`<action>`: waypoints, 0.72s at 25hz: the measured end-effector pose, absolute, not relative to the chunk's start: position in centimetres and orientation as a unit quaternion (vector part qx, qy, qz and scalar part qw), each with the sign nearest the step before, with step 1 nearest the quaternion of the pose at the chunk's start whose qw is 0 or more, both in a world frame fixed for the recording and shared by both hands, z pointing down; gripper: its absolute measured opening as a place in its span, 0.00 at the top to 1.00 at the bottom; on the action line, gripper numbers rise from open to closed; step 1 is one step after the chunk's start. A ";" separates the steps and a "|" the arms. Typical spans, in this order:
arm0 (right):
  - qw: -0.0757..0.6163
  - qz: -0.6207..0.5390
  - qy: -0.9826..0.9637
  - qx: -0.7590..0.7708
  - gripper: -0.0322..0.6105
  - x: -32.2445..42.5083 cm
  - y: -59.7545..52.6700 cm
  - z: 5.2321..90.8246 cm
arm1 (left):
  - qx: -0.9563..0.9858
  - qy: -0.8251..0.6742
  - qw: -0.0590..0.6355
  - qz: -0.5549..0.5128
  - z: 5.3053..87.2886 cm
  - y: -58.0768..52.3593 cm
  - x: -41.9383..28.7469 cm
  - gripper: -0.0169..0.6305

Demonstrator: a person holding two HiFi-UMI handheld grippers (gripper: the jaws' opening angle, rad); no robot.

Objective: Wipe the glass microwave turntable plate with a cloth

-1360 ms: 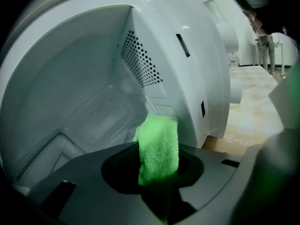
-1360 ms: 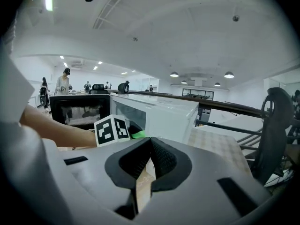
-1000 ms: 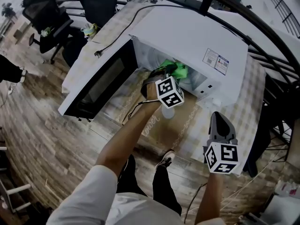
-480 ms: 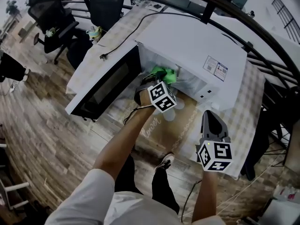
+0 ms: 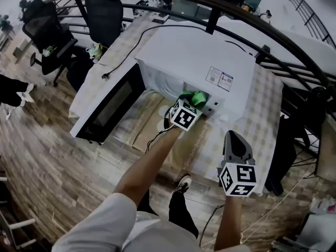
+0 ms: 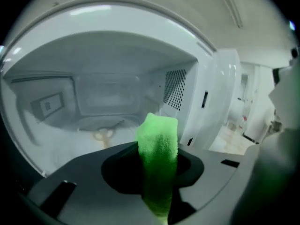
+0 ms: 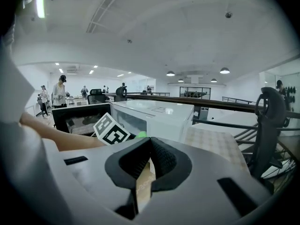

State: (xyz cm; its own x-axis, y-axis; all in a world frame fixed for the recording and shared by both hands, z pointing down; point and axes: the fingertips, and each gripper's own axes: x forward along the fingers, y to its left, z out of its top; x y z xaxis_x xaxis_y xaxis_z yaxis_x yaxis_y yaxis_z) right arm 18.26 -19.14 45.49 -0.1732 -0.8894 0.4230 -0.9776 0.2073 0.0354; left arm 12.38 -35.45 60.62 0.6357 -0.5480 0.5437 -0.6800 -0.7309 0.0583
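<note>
The white microwave (image 5: pixel 194 56) stands on the table with its door (image 5: pixel 105 109) swung open to the left. My left gripper (image 5: pixel 190 103) is at the right side of the cavity mouth, shut on a green cloth (image 5: pixel 195 96). In the left gripper view the cloth (image 6: pixel 158 144) sticks up between the jaws of the left gripper (image 6: pixel 157 161), facing the cavity. A yellowish hub (image 6: pixel 101 135) and a faint curved rim show on the cavity floor; the glass plate itself is hard to make out. My right gripper (image 5: pixel 234 139) hangs shut and empty right of the microwave.
The table (image 5: pixel 268 114) has a checked cover, and brown cardboard (image 5: pixel 147 135) lies in front of the microwave. A power cord (image 5: pixel 126 51) runs off the left edge. A dark railing (image 5: pixel 283 41) curves behind, and office chairs (image 5: pixel 50 35) stand at the left.
My left gripper has drawn back with the cloth from deep inside the cavity to its right front edge. The right gripper has hardly moved.
</note>
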 end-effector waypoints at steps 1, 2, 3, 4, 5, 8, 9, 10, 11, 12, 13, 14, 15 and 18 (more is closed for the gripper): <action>0.178 0.121 -0.755 0.620 0.93 18.4 -19.0 44.9 | 0.895 -0.352 0.134 0.237 59.9 -35.5 12.0 0.77; 0.177 0.118 -0.754 0.622 0.93 18.5 -18.8 44.4 | 0.893 -0.365 0.119 0.236 59.3 -35.7 11.3 0.77; 0.176 0.115 -0.754 0.623 0.93 18.5 -18.6 43.9 | 0.886 -0.380 0.089 0.249 59.0 -36.1 10.2 0.77; 0.175 0.112 -0.754 0.623 0.93 18.4 -18.5 43.5 | 0.875 -0.398 0.053 0.271 58.8 -36.9 8.7 0.77; 0.174 0.109 -0.755 0.623 0.93 18.3 -18.4 43.3 | 0.858 -0.419 0.017 0.295 58.9 -38.0 7.0 0.77; 0.170 0.113 -0.757 0.621 0.93 17.8 -18.7 44.0 | 0.809 -0.470 -0.020 0.353 60.2 -41.8 1.7 0.77; 0.169 0.118 -0.758 0.618 0.93 17.6 -18.8 44.6 | 0.801 -0.475 -0.012 0.365 61.0 -42.7 0.4 0.77; 0.171 0.124 -0.760 0.615 0.93 17.4 -18.9 45.3 | 0.795 -0.478 -0.002 0.374 61.8 -43.2 -0.5 0.77; 0.173 0.128 -0.761 0.611 0.93 17.1 -19.1 45.9 | 0.793 -0.478 0.008 0.379 62.5 -43.6 -1.1 0.77; 0.177 0.130 -0.763 0.608 0.93 16.9 -19.2 46.4 | 0.793 -0.476 0.016 0.380 63.0 -43.7 -1.4 0.77; 0.180 0.130 -0.765 0.605 0.93 16.6 -19.4 46.8 | 0.796 -0.472 0.023 0.378 63.4 -43.6 -1.3 0.77; 0.182 0.130 -0.766 0.602 0.93 16.4 -19.6 47.1 | 0.801 -0.468 0.030 0.372 63.5 -43.4 -1.1 0.77; 0.182 0.130 -0.767 0.601 0.93 16.2 -19.8 47.3 | 0.806 -0.466 0.037 0.363 63.6 -43.2 -0.7 0.77; 0.182 0.134 -0.770 0.597 0.93 16.1 -20.3 47.6 | 0.824 -0.454 0.066 0.333 63.4 -41.8 0.9 0.78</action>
